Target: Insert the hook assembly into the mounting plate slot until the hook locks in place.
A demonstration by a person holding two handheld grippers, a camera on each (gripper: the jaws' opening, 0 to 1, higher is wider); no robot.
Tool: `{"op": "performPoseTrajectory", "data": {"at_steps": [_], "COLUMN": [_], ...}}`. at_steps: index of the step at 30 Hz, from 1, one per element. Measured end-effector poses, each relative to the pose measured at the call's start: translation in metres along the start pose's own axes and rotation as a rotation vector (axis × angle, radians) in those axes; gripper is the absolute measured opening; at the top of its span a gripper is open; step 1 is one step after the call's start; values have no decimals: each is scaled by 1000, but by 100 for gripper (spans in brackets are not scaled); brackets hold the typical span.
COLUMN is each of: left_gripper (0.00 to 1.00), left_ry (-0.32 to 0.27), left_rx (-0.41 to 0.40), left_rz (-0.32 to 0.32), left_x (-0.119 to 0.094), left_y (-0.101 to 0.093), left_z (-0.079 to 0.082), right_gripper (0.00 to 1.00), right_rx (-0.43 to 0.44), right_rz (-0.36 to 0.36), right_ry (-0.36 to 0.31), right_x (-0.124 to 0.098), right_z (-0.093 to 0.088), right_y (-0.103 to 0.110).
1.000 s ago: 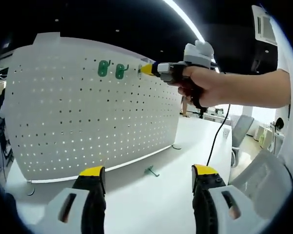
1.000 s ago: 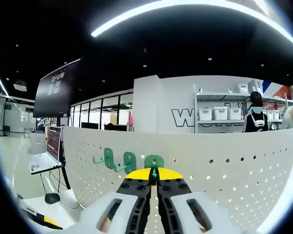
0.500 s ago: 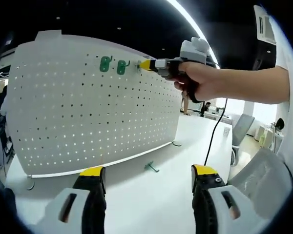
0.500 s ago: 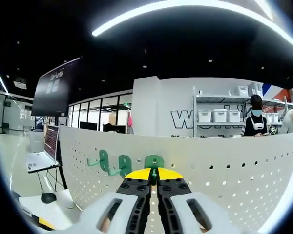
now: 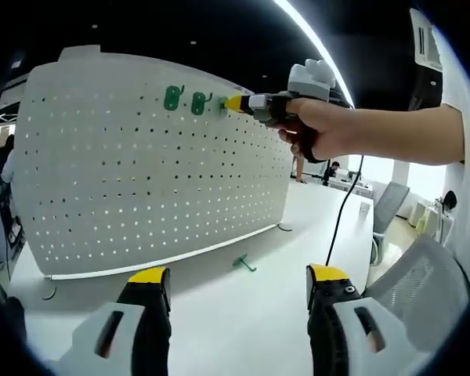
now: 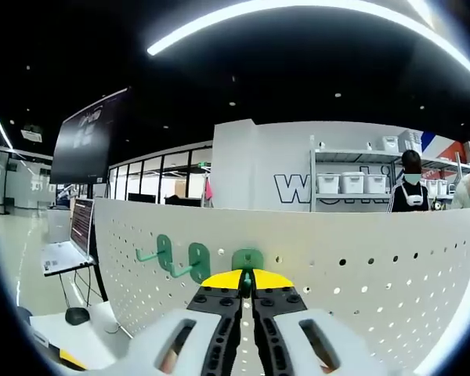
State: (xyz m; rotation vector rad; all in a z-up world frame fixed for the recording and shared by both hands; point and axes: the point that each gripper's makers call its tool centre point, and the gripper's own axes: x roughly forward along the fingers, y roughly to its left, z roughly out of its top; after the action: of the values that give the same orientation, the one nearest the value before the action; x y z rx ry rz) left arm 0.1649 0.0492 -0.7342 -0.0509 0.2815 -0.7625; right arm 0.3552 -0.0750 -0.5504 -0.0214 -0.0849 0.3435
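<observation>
A white pegboard (image 5: 149,157) stands upright on the table. Two green hooks (image 5: 172,98) (image 5: 197,103) hang near its top edge. My right gripper (image 5: 236,103), held in a hand, presses a third green hook (image 6: 247,259) against the board just right of those two. In the right gripper view my right gripper (image 6: 247,280) is shut on that hook's stem, its green back plate flat on the board (image 6: 360,274) beside the hung hooks (image 6: 165,252) (image 6: 197,262). My left gripper (image 5: 235,276) stands open low over the table, holding nothing. A spare green hook (image 5: 242,262) lies on the table.
The white table (image 5: 243,321) runs to the right past the pegboard's foot. A black cable (image 5: 341,215) hangs from the right gripper. Office chairs (image 5: 388,211) stand at the right. A laptop (image 6: 66,251), shelves with bins (image 6: 352,184) and people are behind the board.
The right gripper has pushed its hook closer onto the board's top row; the hook's back plate now sits flat against it. The left gripper is unchanged.
</observation>
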Motion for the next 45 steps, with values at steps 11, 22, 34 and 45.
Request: {"op": "performPoseTrajectory", "data": {"at_steps": [11,22,34,45], "left_gripper": [72,71,71,70], "left_ry": [7,16,26,49], "left_rx": [-5,-7,-11,-17], "left_rz": [5,14,17,43], "left_x": [0,-4,-7,-11], "left_y": [4,7,8,16], "left_z": [-1,-6,-11,-16], "right_gripper": [1,1,1,1], "right_rx": [-9,-18,-3,21], "right_rz": [-1,-24,-54,-196], "right_ry": [-8,-2,1,6], "right_x": [5,4,7,11], "right_z": [3,2,-1,-2], "right_y": [1,4,0,-2]}}
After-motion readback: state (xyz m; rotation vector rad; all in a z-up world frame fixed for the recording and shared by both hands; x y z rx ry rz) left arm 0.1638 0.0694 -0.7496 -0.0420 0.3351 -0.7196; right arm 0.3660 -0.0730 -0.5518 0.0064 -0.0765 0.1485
